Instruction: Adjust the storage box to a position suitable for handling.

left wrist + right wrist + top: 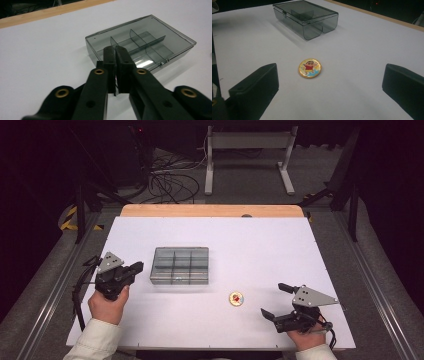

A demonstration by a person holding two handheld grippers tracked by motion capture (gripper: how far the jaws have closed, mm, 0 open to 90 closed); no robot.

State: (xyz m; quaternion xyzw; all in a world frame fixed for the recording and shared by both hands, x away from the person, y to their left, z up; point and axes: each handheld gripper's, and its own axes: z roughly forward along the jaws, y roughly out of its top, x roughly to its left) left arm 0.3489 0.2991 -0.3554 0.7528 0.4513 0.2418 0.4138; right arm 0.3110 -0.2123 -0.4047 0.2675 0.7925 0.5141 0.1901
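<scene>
Resting on the white table (260,245), the closed smoke-grey compartment box (180,265) lies at centre. Left gripper (136,268), at its nine o'clock, has jaws pressed together, empty. Right gripper (274,300) gapes wide; the cartoon badge (236,298) lies at its nine o'clock, untouched.

Open table around the box

We see one real obstacle, the grey compartment box (179,265) (lid shut): bare white table (260,245) lies on every side of it, with only a flat round badge (236,298) lying well apart toward its near right.
</scene>
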